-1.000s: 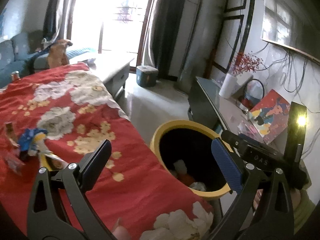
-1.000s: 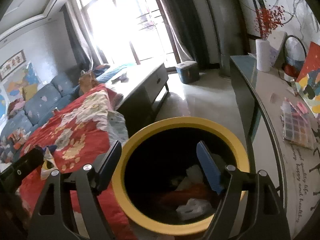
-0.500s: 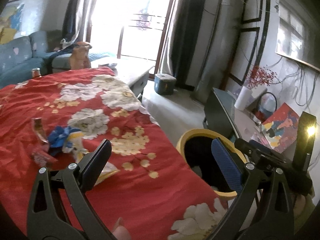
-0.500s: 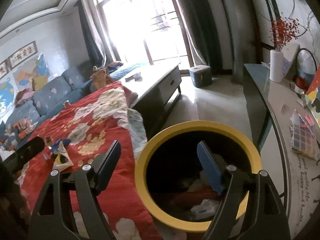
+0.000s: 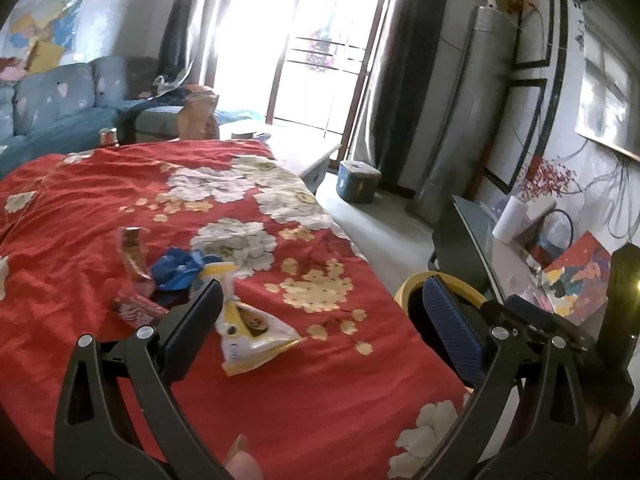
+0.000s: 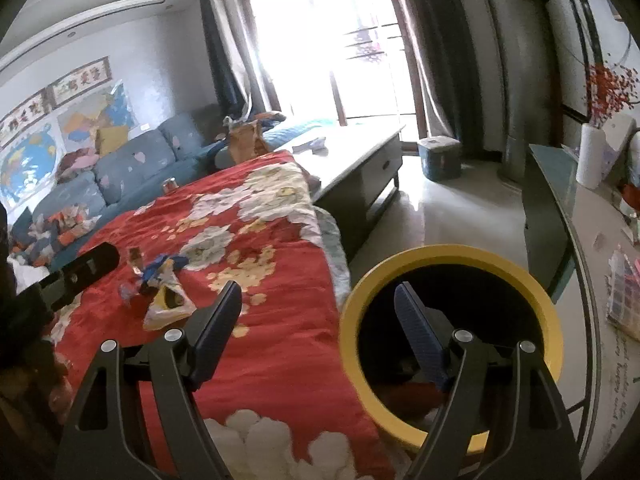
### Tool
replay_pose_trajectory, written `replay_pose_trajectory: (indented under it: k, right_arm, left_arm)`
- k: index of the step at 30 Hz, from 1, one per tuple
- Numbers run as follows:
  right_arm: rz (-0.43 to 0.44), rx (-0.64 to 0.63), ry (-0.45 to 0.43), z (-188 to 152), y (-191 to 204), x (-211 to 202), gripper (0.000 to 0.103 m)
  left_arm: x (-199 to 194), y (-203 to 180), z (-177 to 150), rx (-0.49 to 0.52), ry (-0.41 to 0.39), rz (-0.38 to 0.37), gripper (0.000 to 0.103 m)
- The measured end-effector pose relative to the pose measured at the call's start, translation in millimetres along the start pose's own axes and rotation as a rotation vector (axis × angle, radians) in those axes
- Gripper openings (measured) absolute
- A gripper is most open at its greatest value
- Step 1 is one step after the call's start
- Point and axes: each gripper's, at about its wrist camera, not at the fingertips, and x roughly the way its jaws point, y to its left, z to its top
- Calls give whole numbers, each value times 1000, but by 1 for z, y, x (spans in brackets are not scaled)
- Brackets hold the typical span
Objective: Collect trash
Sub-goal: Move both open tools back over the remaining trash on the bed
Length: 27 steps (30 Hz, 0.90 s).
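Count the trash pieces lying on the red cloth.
4: yellow-white bag nearest, crumpled blue wrapper behind it, brown wrapper leftward, red wrapper beside the left finger. Others may be hidden.

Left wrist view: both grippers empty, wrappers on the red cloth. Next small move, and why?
Probably ease the left gripper forward and down onto the yellow-and-white snack bag. Its fingers stand open and empty, and that bag lies nearest of the litter on the red floral cloth, clear of the blue wrapper. The yellow bin sits close beside the cloth.
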Motion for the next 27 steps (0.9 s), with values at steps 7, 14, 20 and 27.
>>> replay_pose_trajectory:
  k: [7, 14, 20, 27]
  right_arm:
    - [37, -44, 23, -2, 24, 7, 76]
    - [83, -102, 46, -2, 54, 14, 76]
    - [124, -150, 64, -4, 81, 21, 78]
    - [157, -199, 77, -2, 105, 32, 78]
  left_arm:
    - [-10, 28, 1, -56, -14, 41, 92]
    - [-19, 57, 2, -111, -29, 84, 92]
    - [-26, 84, 1, -168, -37, 125, 92]
    - [-32, 108, 1, -221, -47, 161, 92]
